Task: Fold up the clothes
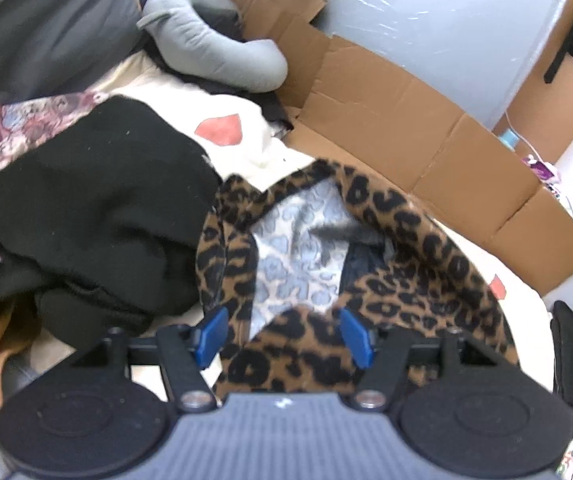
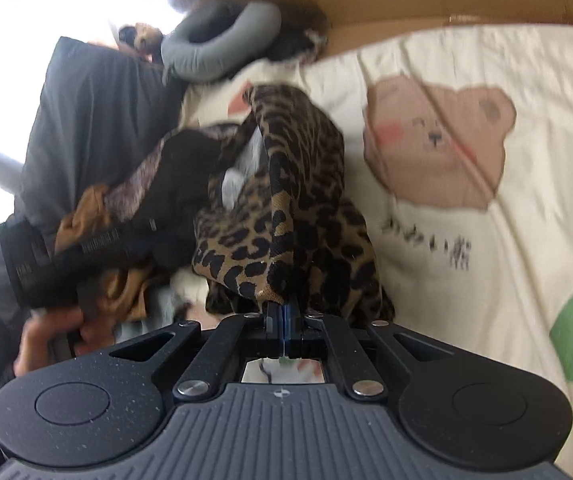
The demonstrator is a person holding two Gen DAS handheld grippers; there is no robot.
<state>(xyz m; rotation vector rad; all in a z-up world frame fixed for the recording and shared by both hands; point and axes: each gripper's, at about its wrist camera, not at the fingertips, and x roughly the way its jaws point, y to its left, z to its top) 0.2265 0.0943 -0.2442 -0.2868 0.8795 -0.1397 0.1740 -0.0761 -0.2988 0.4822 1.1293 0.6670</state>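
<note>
Right gripper [image 2: 282, 312] is clamped on a corner of the leopard garment [image 2: 286, 200], fabric pulled up in a taut ridge from the bedsheet [image 2: 486, 260]. Left gripper [image 1: 282, 336] has its blue pads [image 1: 212, 334] spread wide with leopard cloth lying between them, not pinched (pale lining shows through the open middle). The garment sits bunched on the bed, just beside a black garment [image 1: 86, 208] in a pile of other clothes; cardboard [image 1: 406, 128] lies along the far edge.

Step in hand, as I judge it: getting hold of the leopard piece to lift it off the pile and spread it. It's crumpled, no clean fold visible.

The next move calls for the left pads to close on a matching edge or corner, then both grippers pulling apart to flatten it on bare sheet.
</note>
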